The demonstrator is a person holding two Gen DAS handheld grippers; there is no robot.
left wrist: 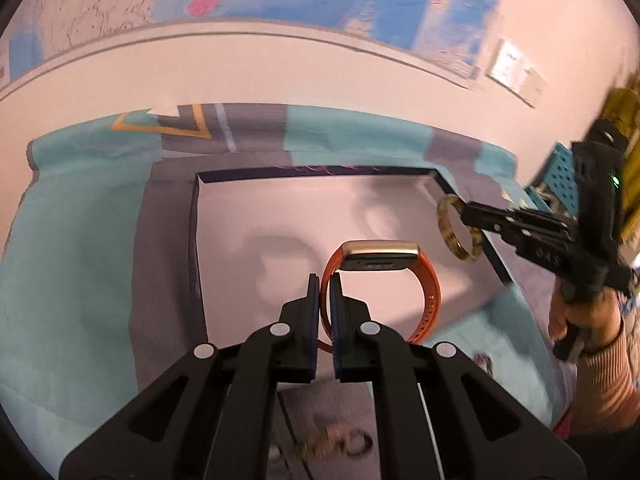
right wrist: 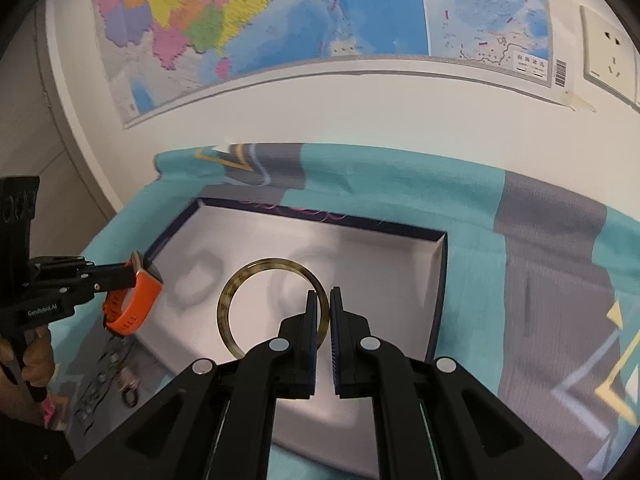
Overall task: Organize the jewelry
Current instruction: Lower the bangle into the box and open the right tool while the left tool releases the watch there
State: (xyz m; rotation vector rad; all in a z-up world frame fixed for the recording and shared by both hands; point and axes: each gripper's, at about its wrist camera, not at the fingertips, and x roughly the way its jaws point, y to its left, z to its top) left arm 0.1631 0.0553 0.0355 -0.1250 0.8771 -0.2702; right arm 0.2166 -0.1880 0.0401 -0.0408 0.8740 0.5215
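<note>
My left gripper [left wrist: 325, 280] is shut on the strap of an orange watch [left wrist: 430, 292] with a gold case and holds it above the near part of the open box [left wrist: 240, 216], whose pale lining has moulded hollows. It also shows in the right wrist view [right wrist: 132, 274] with the watch [right wrist: 132, 312] over the box's left edge. My right gripper [right wrist: 324, 296] is shut on a tortoiseshell bangle [right wrist: 240, 284] and holds it above the box's lining [right wrist: 380, 264]. In the left wrist view it [left wrist: 464, 212] holds the bangle [left wrist: 450, 236] over the box's right rim.
The box lies on a teal and grey cloth [right wrist: 540, 240] against a white wall with a map [right wrist: 280, 12] and a socket [right wrist: 610, 48]. Small metal jewelry pieces [left wrist: 340, 442] lie on the cloth near the box's front, also seen at the left [right wrist: 128, 388].
</note>
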